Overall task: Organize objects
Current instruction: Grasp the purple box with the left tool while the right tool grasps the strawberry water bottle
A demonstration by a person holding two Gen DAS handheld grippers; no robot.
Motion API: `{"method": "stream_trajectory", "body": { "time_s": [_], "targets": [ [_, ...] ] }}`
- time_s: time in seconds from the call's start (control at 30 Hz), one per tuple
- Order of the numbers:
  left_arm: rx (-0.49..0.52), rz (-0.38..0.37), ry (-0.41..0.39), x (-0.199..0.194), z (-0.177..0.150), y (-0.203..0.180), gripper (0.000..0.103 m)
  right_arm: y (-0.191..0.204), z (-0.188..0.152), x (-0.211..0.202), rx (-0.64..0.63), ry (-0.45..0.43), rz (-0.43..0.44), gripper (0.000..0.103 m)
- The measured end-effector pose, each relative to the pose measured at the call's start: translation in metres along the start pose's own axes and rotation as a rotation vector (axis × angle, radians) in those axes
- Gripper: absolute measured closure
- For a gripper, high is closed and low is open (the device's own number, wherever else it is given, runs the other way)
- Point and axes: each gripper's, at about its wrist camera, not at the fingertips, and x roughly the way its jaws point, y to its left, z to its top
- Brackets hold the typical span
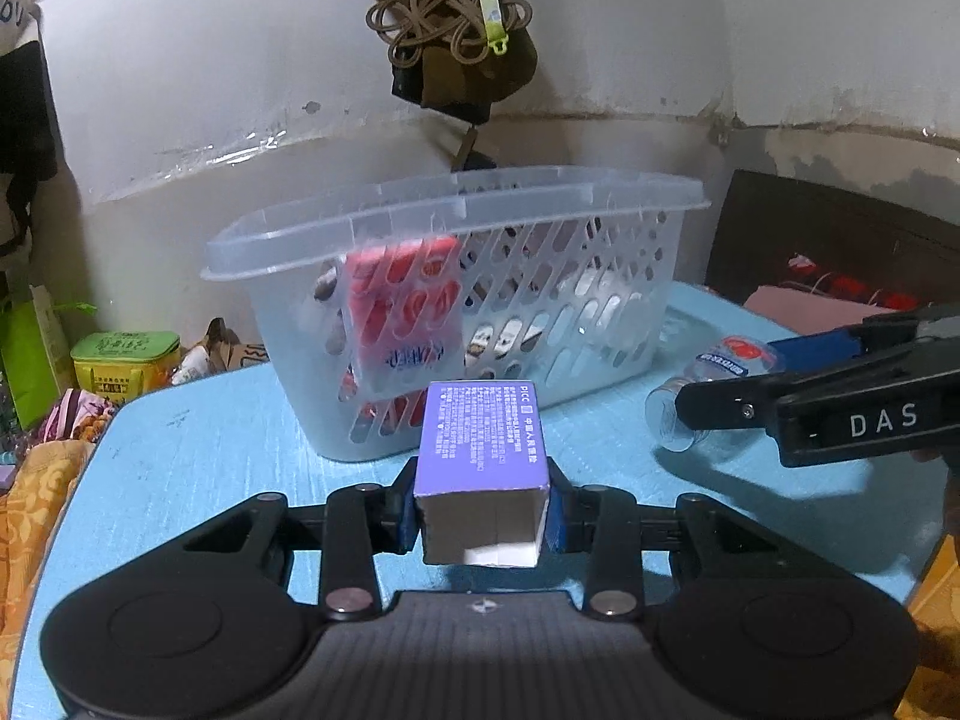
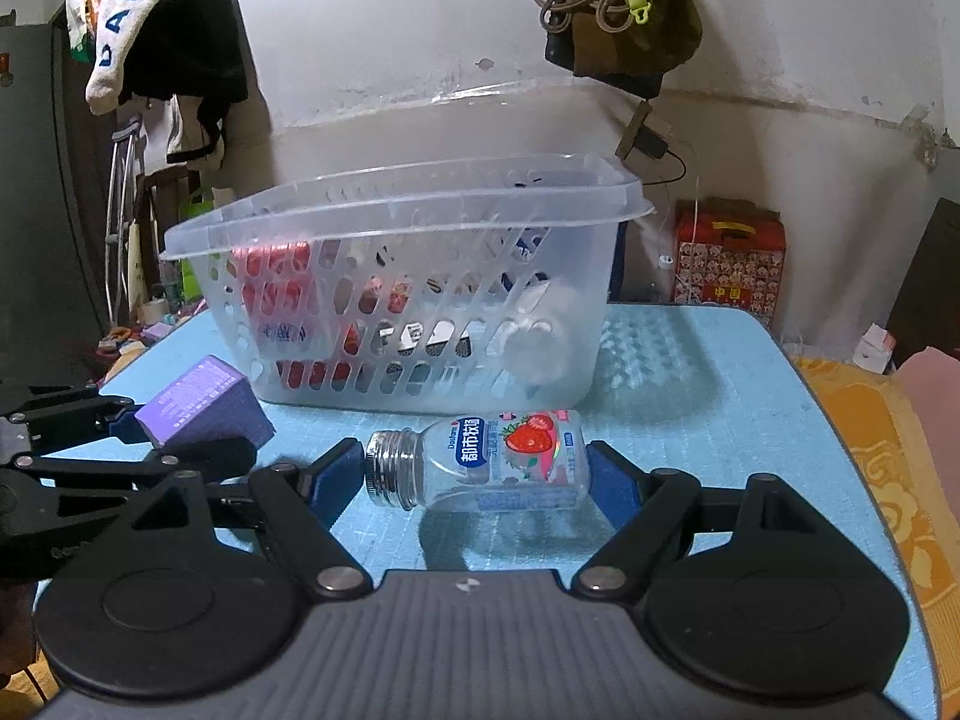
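Note:
My left gripper (image 1: 483, 516) is shut on a purple box (image 1: 483, 438) with an open white end, held above the blue table just in front of the clear plastic basket (image 1: 456, 204). My right gripper (image 2: 477, 474) is shut on a clear strawberry-label bottle (image 2: 480, 459), gripped end to end, lying sideways with no cap. The bottle also shows in the left wrist view (image 1: 714, 378), and the purple box (image 2: 204, 402) in the right wrist view at the left. The basket (image 2: 408, 204) holds a red-and-white pack (image 1: 408, 306) and other items.
The blue table (image 2: 720, 408) has orange cloth (image 2: 888, 456) at its right edge. A red gift box (image 2: 729, 261) stands behind it. A green tin (image 1: 126, 357) and clutter lie off the table's left side. Bags and cords hang on the wall (image 1: 456, 30).

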Motion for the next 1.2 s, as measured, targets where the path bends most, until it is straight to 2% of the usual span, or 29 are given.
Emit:
{"method": "stream_trajectory", "body": {
  "time_s": [0.23,0.43,0.6,0.63,0.67,0.77,0.93,1.03,1.07,1.1,1.17,1.2],
  "targets": [
    [-0.029,0.017,-0.025,-0.012,0.008,0.01,0.061,-0.006,0.008,-0.016,0.006,-0.048,0.037,0.021],
    [-0.075,0.029,-0.044,-0.021,0.012,0.025,0.061,0.0,0.011,-0.02,-0.03,-0.07,0.036,0.021],
    [-0.064,0.025,-0.078,-0.03,0.017,0.023,0.061,0.002,0.015,-0.029,-0.039,-0.102,0.04,0.021],
    [-0.062,0.022,-0.082,-0.032,0.018,0.022,0.061,0.003,0.017,-0.03,-0.039,-0.109,0.041,0.049],
    [-0.061,0.02,-0.087,-0.033,0.019,0.021,0.061,0.002,0.018,-0.031,-0.04,-0.11,0.041,0.084],
    [-0.062,0.013,-0.097,-0.037,0.021,0.02,0.061,-0.004,0.022,-0.03,0.003,-0.083,0.095,0.082],
    [-0.054,0.016,-0.081,-0.032,0.019,0.018,0.061,0.001,0.012,-0.012,-0.033,-0.004,0.094,0.082],
    [-0.055,0.023,-0.07,-0.029,0.018,0.019,0.061,0.003,0.008,-0.007,-0.017,0.01,0.11,0.08],
    [-0.065,0.026,-0.071,-0.029,0.018,0.021,0.061,0.006,0.007,-0.005,0.001,0.011,0.127,0.071],
    [-0.071,0.029,-0.074,-0.031,0.019,0.023,0.061,0.009,0.006,-0.001,0.012,0.016,0.139,0.066],
    [-0.074,0.043,-0.088,-0.035,0.021,0.028,0.061,0.022,0.005,0.006,-0.001,0.026,0.152,0.043],
    [-0.072,0.055,-0.098,-0.037,0.021,0.031,0.061,0.031,0.005,0.011,-0.007,0.028,0.152,0.036]
  ]
}}
